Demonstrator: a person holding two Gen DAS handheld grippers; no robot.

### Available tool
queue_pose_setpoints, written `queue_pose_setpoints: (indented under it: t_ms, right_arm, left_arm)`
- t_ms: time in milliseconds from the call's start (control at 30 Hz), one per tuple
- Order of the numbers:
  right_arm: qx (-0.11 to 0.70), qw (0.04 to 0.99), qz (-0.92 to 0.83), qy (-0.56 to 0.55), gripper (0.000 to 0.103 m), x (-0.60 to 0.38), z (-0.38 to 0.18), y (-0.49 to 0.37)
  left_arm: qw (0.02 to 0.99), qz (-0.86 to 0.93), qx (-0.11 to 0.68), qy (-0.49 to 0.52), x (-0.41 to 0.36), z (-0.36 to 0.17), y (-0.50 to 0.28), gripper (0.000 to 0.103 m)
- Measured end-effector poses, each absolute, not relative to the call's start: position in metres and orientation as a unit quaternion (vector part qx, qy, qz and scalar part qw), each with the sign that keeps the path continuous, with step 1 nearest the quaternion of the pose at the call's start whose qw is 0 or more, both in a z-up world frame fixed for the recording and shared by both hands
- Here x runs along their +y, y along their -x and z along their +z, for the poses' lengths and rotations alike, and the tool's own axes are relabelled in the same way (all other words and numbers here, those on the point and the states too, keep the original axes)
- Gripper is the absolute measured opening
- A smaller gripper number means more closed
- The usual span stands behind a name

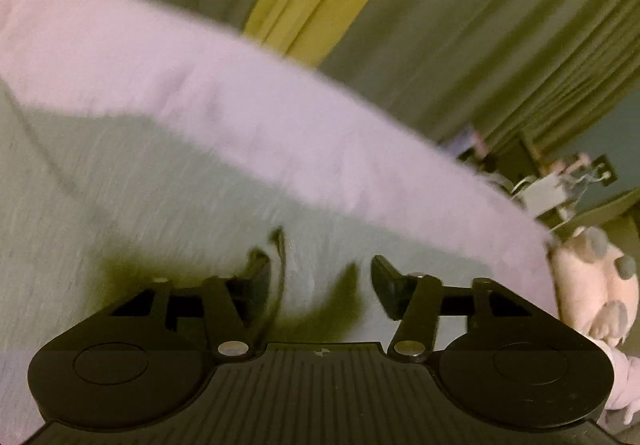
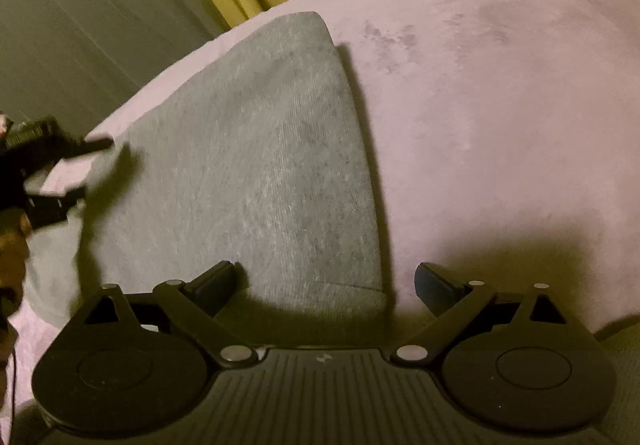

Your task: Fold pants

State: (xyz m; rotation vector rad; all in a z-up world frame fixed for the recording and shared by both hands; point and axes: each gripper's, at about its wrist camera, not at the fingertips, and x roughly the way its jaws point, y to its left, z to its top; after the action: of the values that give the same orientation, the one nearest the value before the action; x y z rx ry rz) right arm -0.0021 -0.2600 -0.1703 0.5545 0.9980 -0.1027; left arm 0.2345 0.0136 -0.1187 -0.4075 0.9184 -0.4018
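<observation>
My right gripper [image 2: 324, 285] stands spread wide with nothing held; the near corner of the grey pants [image 2: 256, 173] lies between its jaws, and the folded cloth runs ahead of them over the lilac bedcover [image 2: 500, 105]. My left gripper [image 1: 320, 285] is partly open over the same grey cloth, pads not pressing it. Beyond my left jaws' right side sits a plush toy [image 1: 592, 277].
</observation>
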Motion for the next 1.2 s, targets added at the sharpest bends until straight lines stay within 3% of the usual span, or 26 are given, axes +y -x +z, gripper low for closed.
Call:
queue_pose_setpoints:
  t_ms: [67,200,233,267,300,433,600,733,833,1000,1200]
  right_arm:
    - [0.472,0.841,-0.049,-0.261,0.097,-0.259,-0.173,0.002]
    - [0.471,0.847,-0.048,-0.241,0.098,-0.252,-0.175,0.003]
    - [0.471,0.848,-0.048,-0.236,0.098,-0.25,-0.174,0.004]
    - [0.471,0.849,-0.048,-0.233,0.098,-0.25,-0.175,0.004]
    - [0.472,0.849,-0.047,-0.232,0.098,-0.25,-0.175,0.004]
    - [0.47,0.845,-0.047,-0.251,0.098,-0.257,-0.171,0.007]
    - [0.444,0.851,-0.082,-0.267,0.098,-0.273,-0.162,0.011]
    - [0.447,0.858,-0.072,-0.243,0.098,-0.264,-0.16,0.005]
    - [0.491,0.851,-0.101,-0.159,0.098,-0.252,-0.171,-0.004]
    - [0.445,0.877,-0.148,-0.1,0.098,-0.245,-0.139,0.008]
    - [0.383,0.807,-0.017,-0.449,0.098,-0.272,-0.148,0.047]
  left_arm:
    - [0.878,-0.211,0.398,0.163,0.008,-0.11,-0.225,0.019]
    - [0.908,-0.232,0.329,0.115,0.004,-0.102,-0.208,0.018]
    - [0.916,-0.23,0.314,0.095,0.003,-0.1,-0.204,0.021]
    - [0.921,-0.209,0.322,0.075,0.001,-0.099,-0.205,0.033]
    - [0.923,-0.163,0.344,0.055,0.0,-0.103,-0.21,0.054]
    - [0.915,-0.077,0.387,0.078,0.028,-0.11,-0.217,0.06]
    - [0.893,-0.111,0.424,0.101,0.045,-0.11,-0.177,0.085]
    - [0.873,-0.149,0.456,0.092,0.041,-0.118,-0.139,0.085]
    - [0.878,-0.135,0.458,0.017,0.028,-0.133,-0.13,0.085]
    - [0.882,-0.12,0.455,-0.02,0.017,-0.153,-0.129,0.089]
    - [0.888,-0.118,0.444,-0.037,0.01,-0.16,-0.122,0.093]
